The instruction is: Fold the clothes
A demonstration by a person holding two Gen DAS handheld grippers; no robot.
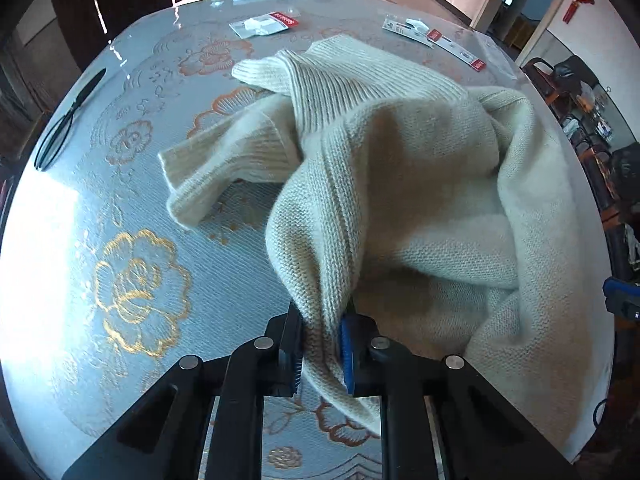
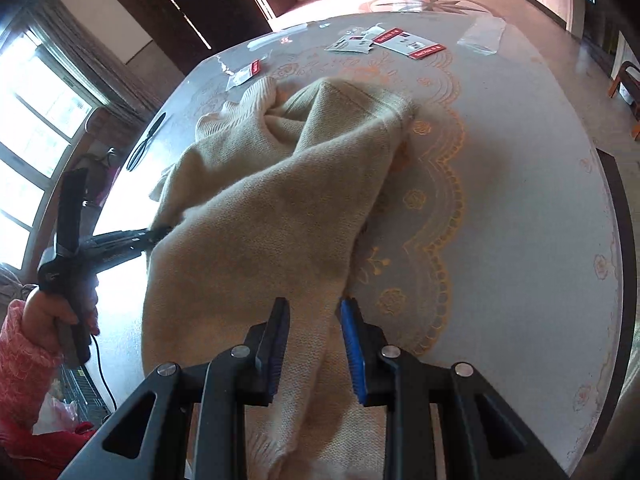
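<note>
With the left gripper (image 1: 322, 344) and right gripper (image 2: 314, 344) each pinching narrow on a sweater (image 1: 400, 184) edge, lift evenly and spread it flat mid-table (image 1: 132, 208).

Each black, angular plastic gripper (image 1: 322, 344) carried round silver screw heads (image 1: 263, 343) on its linkage arms and ribbed blue pads (image 2: 354, 354) inside its fingers. The person wore a pink, lace-patterned quilted sleeve (image 2: 22, 364), and a thin black cable (image 2: 105, 380) trailed from the handle.
</note>
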